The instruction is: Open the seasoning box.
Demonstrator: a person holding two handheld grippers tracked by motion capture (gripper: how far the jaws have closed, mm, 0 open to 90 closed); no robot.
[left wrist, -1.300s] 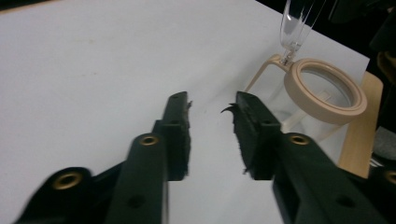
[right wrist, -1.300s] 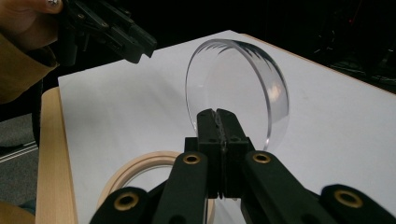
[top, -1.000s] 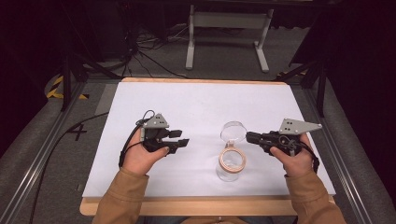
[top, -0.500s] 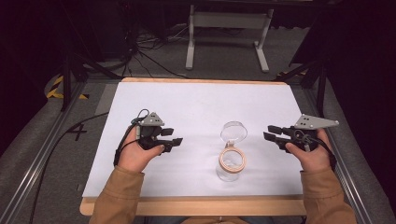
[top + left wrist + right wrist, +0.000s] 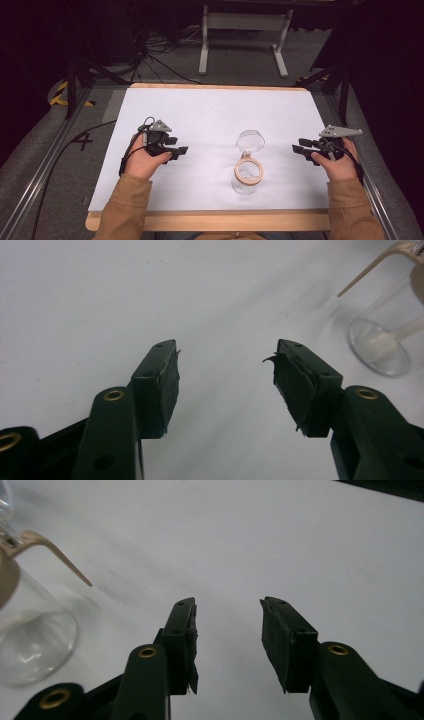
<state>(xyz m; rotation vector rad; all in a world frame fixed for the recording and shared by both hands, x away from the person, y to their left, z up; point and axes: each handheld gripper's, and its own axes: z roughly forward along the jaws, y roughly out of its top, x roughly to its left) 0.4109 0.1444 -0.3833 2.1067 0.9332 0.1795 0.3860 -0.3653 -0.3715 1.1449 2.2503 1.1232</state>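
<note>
A clear glass jar (image 5: 246, 176) with a tan sealing ring stands near the front middle of the white table, its hinged glass lid (image 5: 250, 142) swung open behind it. My left gripper (image 5: 179, 149) rests open at the jar's left, well apart from it, with nothing between its jaws. In the left gripper view the gripper (image 5: 224, 367) faces bare table and the jar (image 5: 384, 342) shows at the upper right. My right gripper (image 5: 297, 149) is open at the jar's right, also apart. In the right gripper view the gripper (image 5: 227, 620) holds nothing and the jar (image 5: 31, 630) stands at the left.
The white table top (image 5: 210, 115) has a wooden front edge (image 5: 215, 221). Behind the table a grey metal stand (image 5: 245, 30) and cables lie on the floor. Metal rails run along both sides.
My right gripper has drawn back to the right, away from the jar. My left gripper has slid a little left. The jar has stayed in place.
</note>
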